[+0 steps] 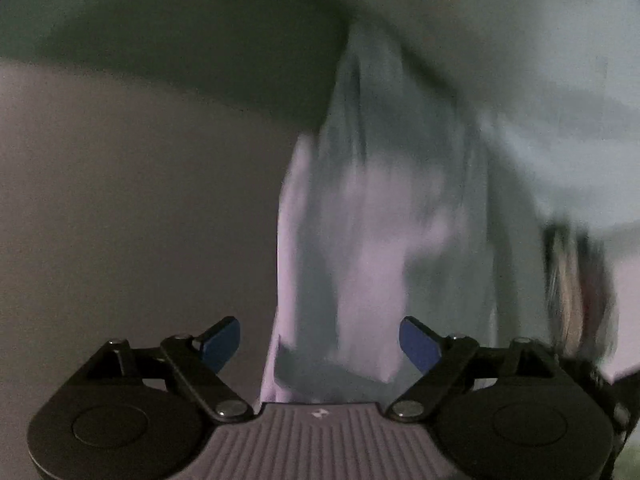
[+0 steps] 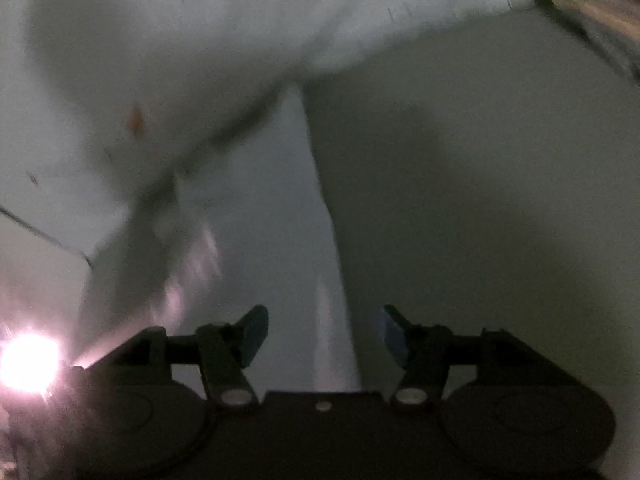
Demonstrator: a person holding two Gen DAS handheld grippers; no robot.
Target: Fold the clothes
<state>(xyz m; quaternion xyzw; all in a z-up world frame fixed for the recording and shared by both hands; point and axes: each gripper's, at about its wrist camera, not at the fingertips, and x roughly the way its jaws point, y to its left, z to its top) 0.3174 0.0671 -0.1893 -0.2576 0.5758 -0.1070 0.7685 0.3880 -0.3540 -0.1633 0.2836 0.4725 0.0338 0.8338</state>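
A pale, whitish garment (image 1: 380, 220) fills the middle and right of the left wrist view, blurred, running from the top down between the fingers. My left gripper (image 1: 320, 344) is open, its blue pads (image 1: 224, 340) spread wide with the cloth lying between them, not pinched. In the right wrist view the same pale garment (image 2: 260, 220) hangs in a long fold down the middle. My right gripper (image 2: 324, 336) is open, with the fold's lower end between its blue pads (image 2: 394, 338).
A plain grey surface (image 1: 120, 220) lies left of the cloth, and it also shows in the right wrist view (image 2: 480, 220). A bright light glare (image 2: 28, 360) sits at lower left. A blurred dark and tan object (image 1: 576, 280) is at the right edge.
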